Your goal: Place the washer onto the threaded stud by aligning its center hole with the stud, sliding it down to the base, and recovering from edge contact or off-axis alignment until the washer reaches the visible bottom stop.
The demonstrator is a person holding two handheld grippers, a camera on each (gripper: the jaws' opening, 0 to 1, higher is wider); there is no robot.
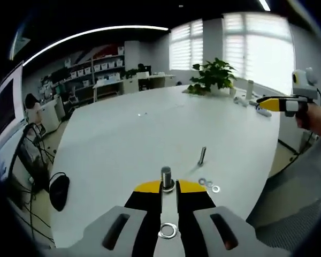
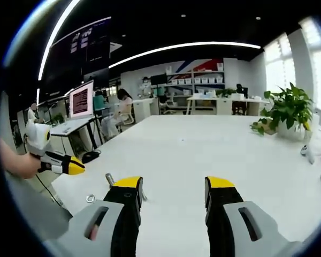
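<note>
In the left gripper view my left gripper (image 1: 169, 188) rises from the bottom centre with its yellow-tipped jaws nearly together, clamped on the upright threaded stud (image 1: 166, 178), whose grey top pokes up between the tips. One washer (image 1: 168, 231) lies lower in the frame, in the narrow slot between my jaws, flat on the white bench (image 1: 123, 144). A little right of the jaw tips, three small washers (image 1: 209, 185) lie in a short row on the bench, and just above them a second stud (image 1: 202, 156) stands leaning slightly. At the right edge of that frame my right gripper (image 1: 263, 100) is held up off the bench, well apart from the stud, by a hand (image 1: 316, 119). A potted plant (image 1: 214, 76) sits at the upper right of the bench.

In the right gripper view my right gripper (image 2: 173, 188) has its jaws wide open with nothing between them, only bare bench. My left gripper shows at the lower left of that frame, and a washer (image 2: 90, 198) lies on the bench just below it.
</note>
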